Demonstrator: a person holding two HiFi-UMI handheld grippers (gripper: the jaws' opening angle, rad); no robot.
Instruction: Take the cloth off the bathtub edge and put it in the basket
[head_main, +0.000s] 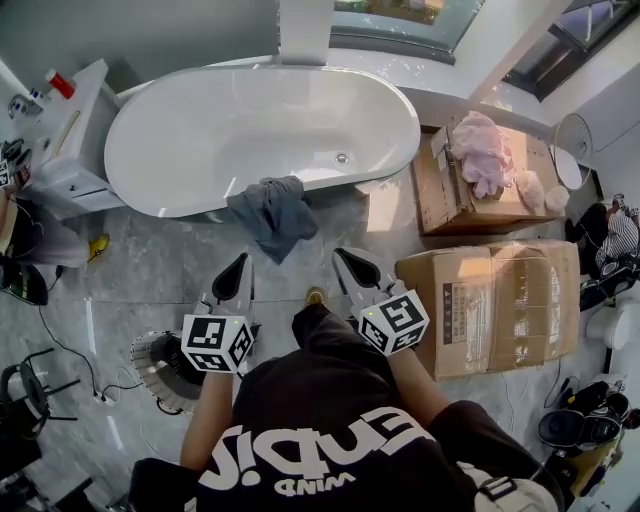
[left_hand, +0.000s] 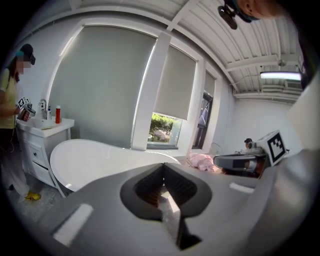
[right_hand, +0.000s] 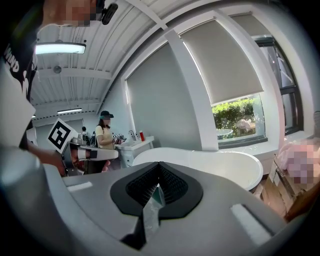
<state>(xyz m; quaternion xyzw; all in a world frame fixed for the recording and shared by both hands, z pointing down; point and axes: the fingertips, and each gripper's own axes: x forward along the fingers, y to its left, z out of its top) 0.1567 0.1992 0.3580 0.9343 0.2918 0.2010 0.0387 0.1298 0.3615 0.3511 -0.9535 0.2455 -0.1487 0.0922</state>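
**A:** Cloth: where?

**B:** The dark grey-blue cloth (head_main: 272, 212) is at the centre of the head view. It's bunched over the near rim of the bathtub (head_main: 160, 205), with its lower half hanging toward the floor (head_main: 140, 275). Neither tool's own view catches it; both look out over the tub.

**A:** Tools?

**B:** The left tool (head_main: 240, 262) and right tool (head_main: 345, 258) sit just below the cloth in the frame, one to each side, both apart from it. Jaws are pressed together on each, with nothing between them.

**A:** Step in hand?

**B:** Approach and grasp, I'd judge. Part the jaws of your chosen tool before it arrives, not at the fabric. Tip it down, since both point too high now. Bite the thick bunch on the rim rather than the thin hanging edge, which may slip. Lift clear of the rim before swinging away.

**A:** Basket?

**B:** Likely the round mesh-sided thing (head_main: 150, 352) at lower left, just beside your left hand. I can't confirm it.
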